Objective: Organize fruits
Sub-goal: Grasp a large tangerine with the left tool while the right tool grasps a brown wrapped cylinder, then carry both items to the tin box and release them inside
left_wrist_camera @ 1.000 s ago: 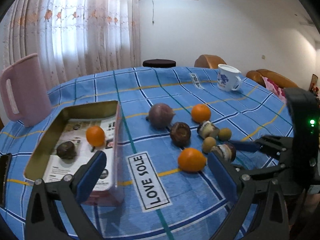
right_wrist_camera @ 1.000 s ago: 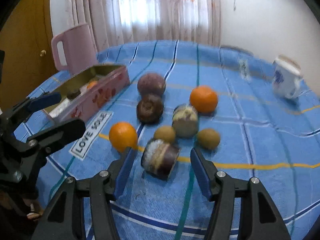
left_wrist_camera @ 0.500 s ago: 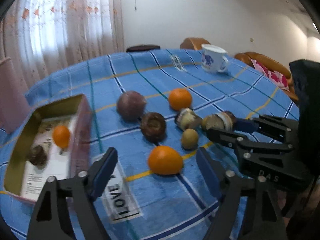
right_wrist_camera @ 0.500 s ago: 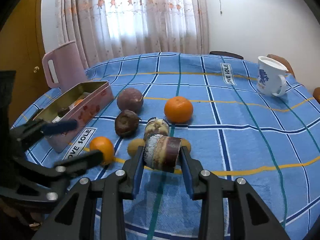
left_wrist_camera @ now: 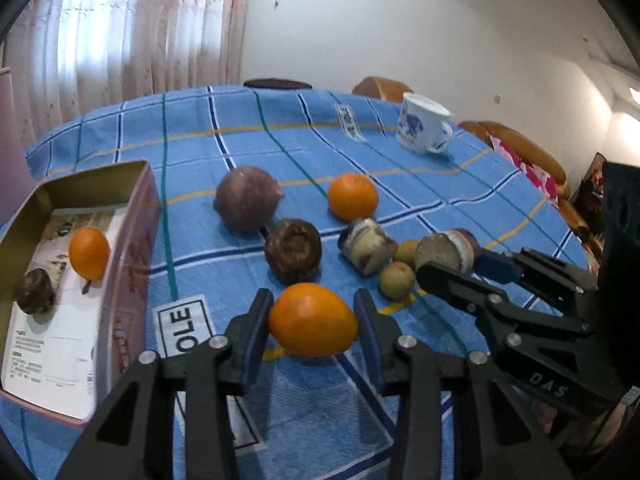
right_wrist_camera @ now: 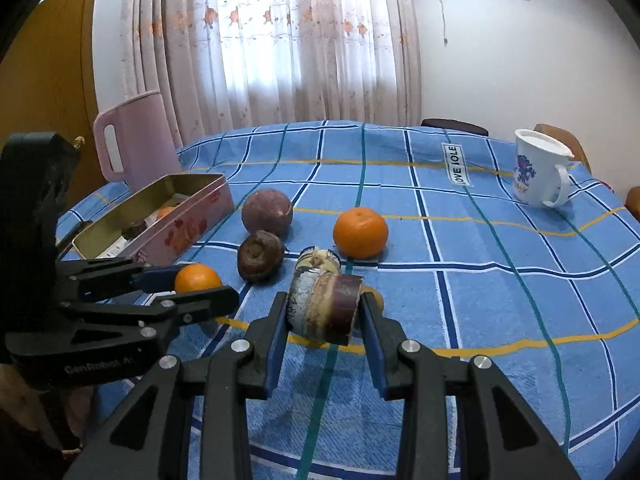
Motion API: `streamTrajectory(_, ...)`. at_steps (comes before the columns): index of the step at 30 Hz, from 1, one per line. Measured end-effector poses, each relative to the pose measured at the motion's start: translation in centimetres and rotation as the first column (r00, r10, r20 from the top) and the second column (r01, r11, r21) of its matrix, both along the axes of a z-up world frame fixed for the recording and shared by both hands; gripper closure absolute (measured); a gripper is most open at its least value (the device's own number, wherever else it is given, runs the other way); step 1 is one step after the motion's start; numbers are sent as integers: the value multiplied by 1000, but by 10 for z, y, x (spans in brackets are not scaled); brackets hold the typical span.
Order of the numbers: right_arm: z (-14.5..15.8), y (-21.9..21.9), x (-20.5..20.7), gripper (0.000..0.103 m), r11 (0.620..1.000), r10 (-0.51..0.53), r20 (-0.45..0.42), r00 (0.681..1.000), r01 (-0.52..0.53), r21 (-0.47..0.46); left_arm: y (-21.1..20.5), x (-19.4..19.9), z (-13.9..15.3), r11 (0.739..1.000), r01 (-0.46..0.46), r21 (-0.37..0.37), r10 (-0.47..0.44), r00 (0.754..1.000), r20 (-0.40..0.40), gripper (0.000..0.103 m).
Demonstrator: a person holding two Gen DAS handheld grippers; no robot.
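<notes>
My left gripper [left_wrist_camera: 310, 322] is shut on an orange [left_wrist_camera: 312, 319] that rests low over the blue checked cloth; it also shows in the right wrist view [right_wrist_camera: 197, 277]. My right gripper [right_wrist_camera: 324, 316] is shut on a brown cut fruit piece [right_wrist_camera: 325, 307] and holds it above the cloth; it also shows in the left wrist view [left_wrist_camera: 443, 251]. A pink tin [left_wrist_camera: 132, 248] at the left holds an orange [left_wrist_camera: 89, 252] and a dark fruit [left_wrist_camera: 34, 291]. On the cloth lie a purple round fruit [left_wrist_camera: 246, 203], a dark brown fruit [left_wrist_camera: 293, 250], another orange [left_wrist_camera: 353, 197], a second cut piece [left_wrist_camera: 366, 246] and two small green-brown fruits [left_wrist_camera: 397, 280].
A white mug [right_wrist_camera: 538, 168] stands at the far right of the table. A pink jug [right_wrist_camera: 134, 140] stands behind the tin at the far left. Curtains and a white wall lie beyond the table's far edge.
My left gripper moved forward and closed on the near orange. My right gripper closed on the cut fruit piece and lifted it off the cloth.
</notes>
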State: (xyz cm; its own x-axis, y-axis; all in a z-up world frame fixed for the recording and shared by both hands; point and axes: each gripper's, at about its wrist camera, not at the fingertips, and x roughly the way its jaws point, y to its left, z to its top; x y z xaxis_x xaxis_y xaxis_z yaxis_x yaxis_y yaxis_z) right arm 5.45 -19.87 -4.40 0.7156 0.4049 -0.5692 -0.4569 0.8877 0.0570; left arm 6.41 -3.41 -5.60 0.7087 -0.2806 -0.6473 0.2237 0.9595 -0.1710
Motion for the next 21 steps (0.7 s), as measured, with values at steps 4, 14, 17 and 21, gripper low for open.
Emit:
streamTrajectory(4, 2, 2, -3, 66, 1000, 8, 19, 1000, -8, -3, 6, -7, 6, 1000, -22, -14, 23, 998, 55, 60)
streamTrajectory(14, 6, 0, -11, 66, 999, 34, 74, 997, -36, 27, 10, -19, 14, 998, -57, -32, 61, 988, 139, 60)
streamTrajectory(17, 7, -1, -14, 66, 999, 40, 90, 995, -43, 32, 12, -21, 15, 997, -68, -36, 73, 985, 156, 60)
streamTrajectory(21, 7, -2, -17, 66, 998, 43, 109, 993, -47, 35, 13, -24, 17, 996, -78, -38, 83, 981, 173, 60)
